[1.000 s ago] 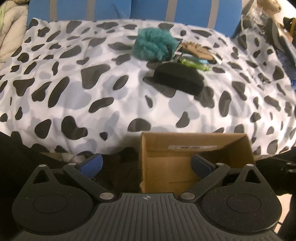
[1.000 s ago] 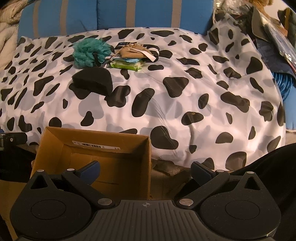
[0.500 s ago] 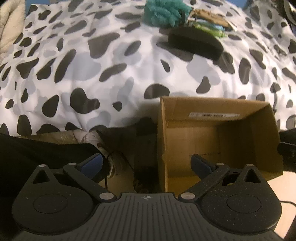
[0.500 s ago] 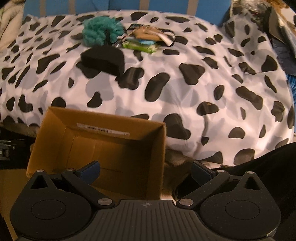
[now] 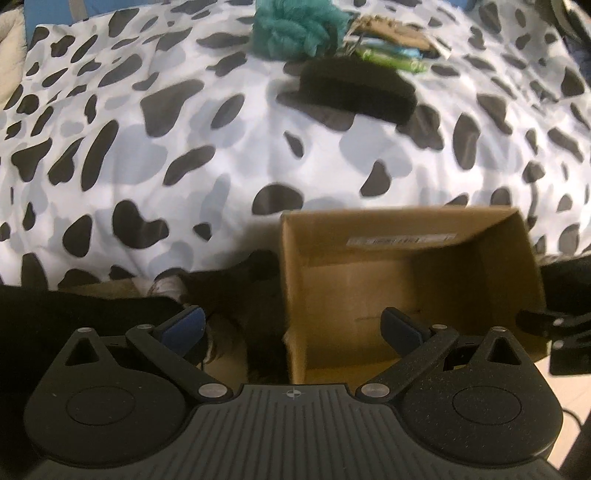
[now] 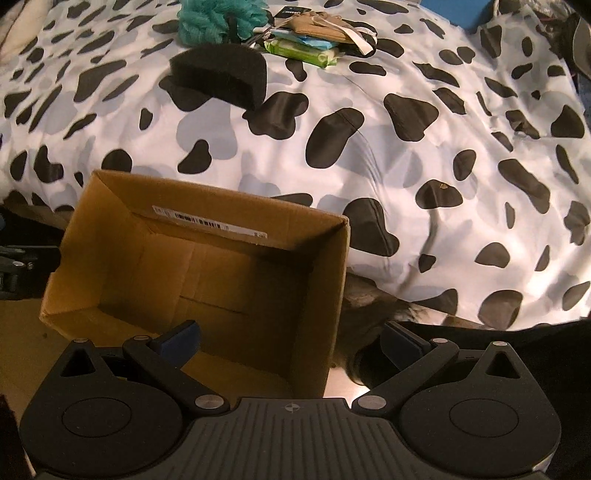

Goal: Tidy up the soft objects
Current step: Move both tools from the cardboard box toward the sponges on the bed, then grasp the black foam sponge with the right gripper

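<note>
- The teal loofah is cut off by the top edge in both wrist views — its upper part is out of frame.
- The pile of flat packets behind the black sponge overlaps itself; the items underneath cannot be told apart, and in the left view the pile is motion-blurred.
- The label inside the cardboard box is smeared in the left view — its print is unreadable.
- The box's near wall is hidden behind each gripper body.
- A dark furry mass under the cow-print duvet edge is too shadowed to identify.
</note>
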The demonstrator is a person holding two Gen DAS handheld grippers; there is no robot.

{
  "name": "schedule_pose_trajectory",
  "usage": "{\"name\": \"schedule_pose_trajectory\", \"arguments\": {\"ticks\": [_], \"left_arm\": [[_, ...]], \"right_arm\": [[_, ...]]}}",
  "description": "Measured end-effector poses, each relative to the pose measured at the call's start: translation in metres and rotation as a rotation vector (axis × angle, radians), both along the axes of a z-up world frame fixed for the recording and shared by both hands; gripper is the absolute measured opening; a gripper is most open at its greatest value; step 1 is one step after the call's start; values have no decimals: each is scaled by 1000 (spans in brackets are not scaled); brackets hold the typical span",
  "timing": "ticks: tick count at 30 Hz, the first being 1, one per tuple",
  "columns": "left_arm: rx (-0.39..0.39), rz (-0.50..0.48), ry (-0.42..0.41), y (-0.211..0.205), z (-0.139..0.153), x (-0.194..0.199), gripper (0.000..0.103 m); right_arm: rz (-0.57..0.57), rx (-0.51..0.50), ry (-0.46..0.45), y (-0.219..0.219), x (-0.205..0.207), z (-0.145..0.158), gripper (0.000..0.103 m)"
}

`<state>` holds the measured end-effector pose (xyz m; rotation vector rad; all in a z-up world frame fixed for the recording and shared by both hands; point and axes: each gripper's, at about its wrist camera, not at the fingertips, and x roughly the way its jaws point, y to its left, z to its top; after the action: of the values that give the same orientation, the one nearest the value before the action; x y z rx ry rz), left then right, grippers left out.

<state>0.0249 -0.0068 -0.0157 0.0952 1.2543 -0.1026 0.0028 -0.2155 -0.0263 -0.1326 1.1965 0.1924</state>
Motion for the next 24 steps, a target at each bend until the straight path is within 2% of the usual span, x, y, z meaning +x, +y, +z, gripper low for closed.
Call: {"name": "schedule_pose_trajectory", "arguments": {"ticks": [2,6,10,15,18,24], "left_arm": [[-50,7,-36,1,7,4,103],[-50,14,-99,0,16,15,103],[-79,-9,-118,2,18,31,103],[-81,-54,-171,3,18,45,103],[-94,-91,-191,2,18,53,103],[-69,-136,-244,-3,6,76,103]], "right_arm": [[8,42,1,-4,4,4,103],[22,92,-46,-11,13,19,103],[40,94,-116,-19,29,31,103],[68,90,-212,-27,53,38,103],[64,135,-218,-31,70,36,103],[57,201,-261,-38,94,42,103]]}}
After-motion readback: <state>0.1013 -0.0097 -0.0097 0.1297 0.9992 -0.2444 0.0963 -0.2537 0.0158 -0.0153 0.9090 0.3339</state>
